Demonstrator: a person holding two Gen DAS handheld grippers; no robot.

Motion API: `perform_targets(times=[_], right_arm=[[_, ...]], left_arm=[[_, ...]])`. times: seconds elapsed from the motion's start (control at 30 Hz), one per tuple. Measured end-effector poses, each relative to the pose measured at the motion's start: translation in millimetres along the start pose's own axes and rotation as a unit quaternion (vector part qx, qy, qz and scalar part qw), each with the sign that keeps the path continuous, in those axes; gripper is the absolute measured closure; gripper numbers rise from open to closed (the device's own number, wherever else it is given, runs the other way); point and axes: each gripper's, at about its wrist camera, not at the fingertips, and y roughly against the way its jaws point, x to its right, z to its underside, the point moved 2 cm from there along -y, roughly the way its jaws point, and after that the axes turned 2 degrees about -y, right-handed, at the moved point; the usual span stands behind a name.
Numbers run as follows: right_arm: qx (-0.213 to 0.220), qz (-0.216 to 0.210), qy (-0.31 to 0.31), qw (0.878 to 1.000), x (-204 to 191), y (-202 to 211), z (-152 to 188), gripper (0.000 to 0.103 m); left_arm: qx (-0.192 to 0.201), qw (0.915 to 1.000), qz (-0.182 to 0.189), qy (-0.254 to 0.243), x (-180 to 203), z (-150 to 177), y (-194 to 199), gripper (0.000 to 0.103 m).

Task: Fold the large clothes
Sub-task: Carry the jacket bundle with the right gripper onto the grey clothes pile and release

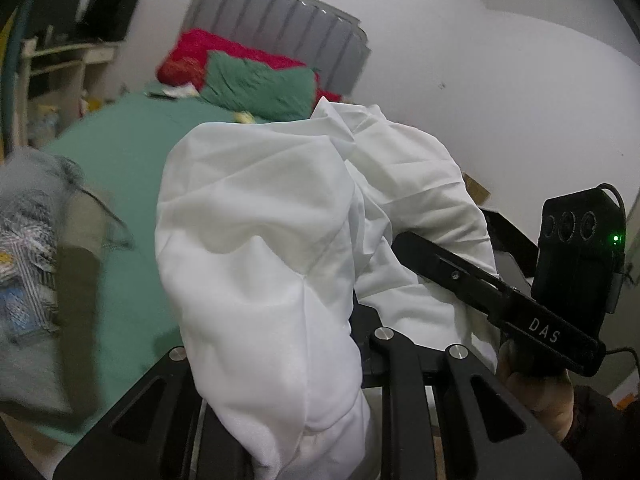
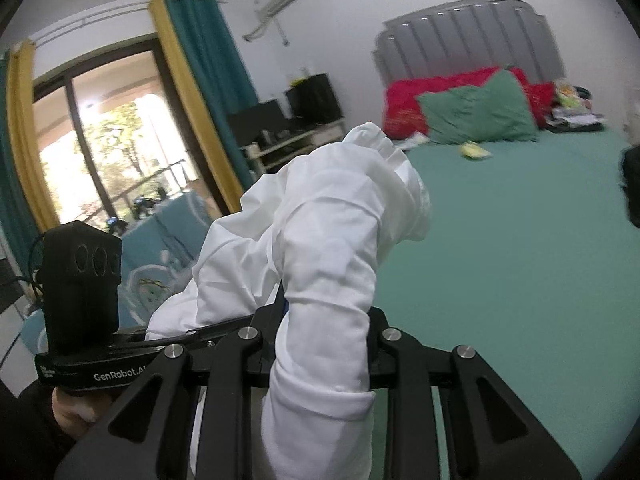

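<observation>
A white garment [image 1: 260, 240] hangs bunched in the air above the green bed sheet [image 1: 120, 160]. In the left wrist view it drapes over my left gripper's fingers and hides them. My right gripper [image 1: 404, 242], held by a hand, comes in from the right and its tip goes under the same cloth. In the right wrist view the white garment [image 2: 328, 240] rises out from between the right jaws and covers the fingertips. There my left gripper [image 2: 272, 308] lies at the lower left, its tip buried in the folds. Both grippers are shut on the cloth, close side by side.
The green sheet [image 2: 520, 240] stretches ahead to a red pillow [image 2: 408, 104], a green pillow [image 2: 480, 108] and a grey headboard [image 2: 472, 36]. A patterned cloth pile [image 1: 28, 240] lies at the left. A shelf unit [image 2: 296, 140] and a curtained glass door [image 2: 100, 140] stand beyond.
</observation>
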Motion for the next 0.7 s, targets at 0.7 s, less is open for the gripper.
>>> perform_targets(times=[0.7], right_arm=[[-0.069, -0.132, -0.022, 0.989, -123, -250, -16, 0.071]], left_arm=[[-0.039, 0.9836, -0.175, 0.019, -252, -77, 74, 0.069]])
